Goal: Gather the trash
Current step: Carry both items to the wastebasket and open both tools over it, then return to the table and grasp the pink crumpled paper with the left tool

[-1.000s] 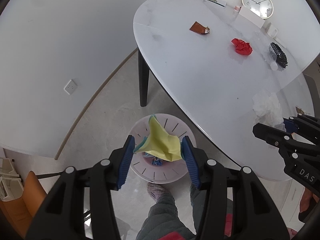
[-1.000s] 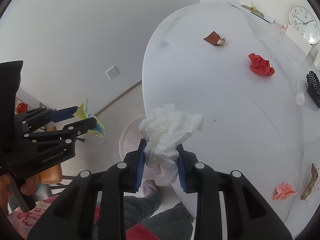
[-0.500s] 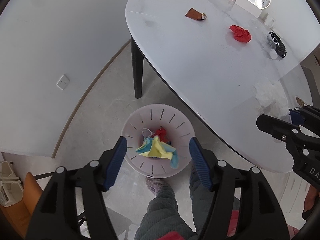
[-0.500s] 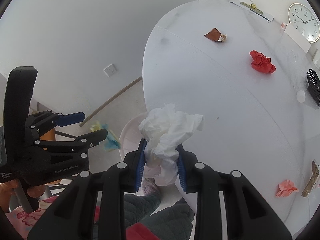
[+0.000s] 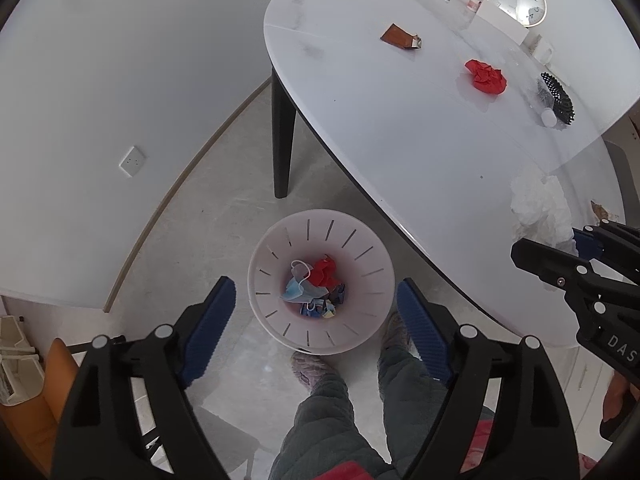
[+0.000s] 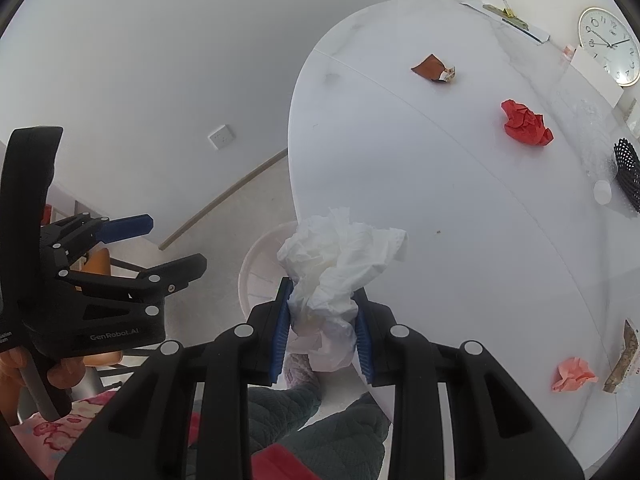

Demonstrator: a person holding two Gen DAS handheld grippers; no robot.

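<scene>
A: What is seen, taken from the largest thing down?

B: A white oval table (image 5: 400, 128) is seen over a pale floor, with a black leg under its near end. On the floor beside it a white slotted bin (image 5: 362, 322) is stood, just below the table edge. Crumpled scraps are already held in it: red paper and a blue face mask among them.

A: And on the table top?

B: Litter is left there. A red crumpled paper (image 6: 526, 122) and a brown wrapper (image 6: 433, 68) are found toward the far end; a pink crumpled paper (image 6: 572, 374) is found near the close edge.

A: How are the claws set?

B: The left gripper (image 5: 316, 330) is spread wide above the bin, with nothing between its blue pads. The right gripper (image 6: 322, 334) is clenched on a wad of white tissue (image 6: 340, 256), which is carried over the table's near edge, close to the bin's rim but not yet above its mouth.

A: Which step is judged to be in hand?

B: The tissue's disposal, it would seem. The wad would need to be carried across until it is squarely over the opening, and only then let go. Tissue is light, so a low release may be called for, lest the rim be caught. After that, the table's remaining scraps are still to be gathered.
</scene>
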